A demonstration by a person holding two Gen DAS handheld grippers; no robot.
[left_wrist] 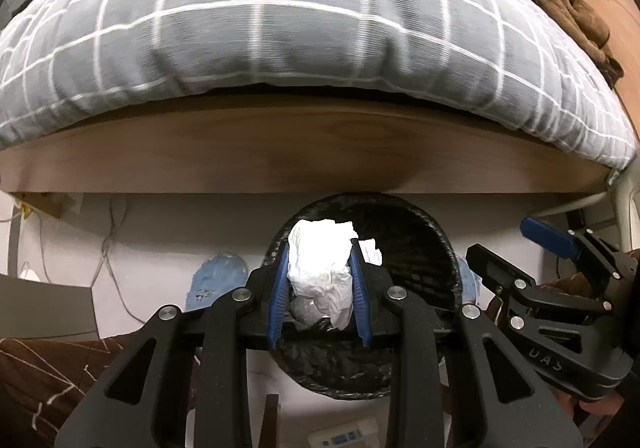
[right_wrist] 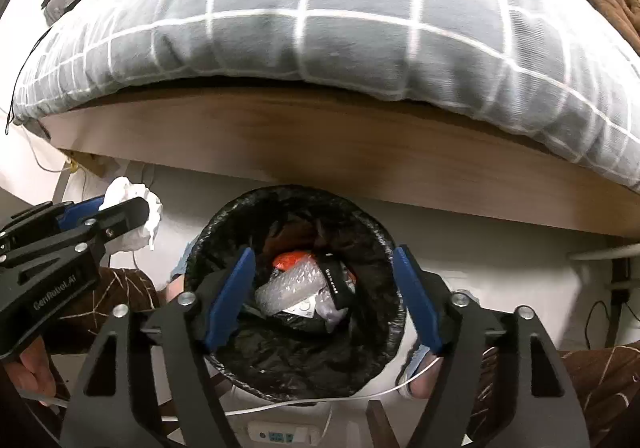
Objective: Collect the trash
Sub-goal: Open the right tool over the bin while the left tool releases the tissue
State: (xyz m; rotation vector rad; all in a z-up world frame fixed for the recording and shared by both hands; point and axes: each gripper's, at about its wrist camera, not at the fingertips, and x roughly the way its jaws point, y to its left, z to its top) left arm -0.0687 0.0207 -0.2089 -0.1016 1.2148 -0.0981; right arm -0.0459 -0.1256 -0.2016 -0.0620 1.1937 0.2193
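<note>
My left gripper is shut on a crumpled white tissue, held over the left part of the black-lined bin. A smaller white scrap shows just right of it. In the right wrist view the same tissue sits in the left gripper, beside the bin's left rim. My right gripper hangs open over the bin, with nothing between its blue pads. Below it lie bubble wrap, an orange-red wrapper and dark packaging. The right gripper also appears at the right of the left wrist view.
The bin stands on the floor against a wooden bed frame under a grey checked duvet. A brown garment lies on the bed. Cables, a power strip, blue slippers and a person's brown trousers surround the bin.
</note>
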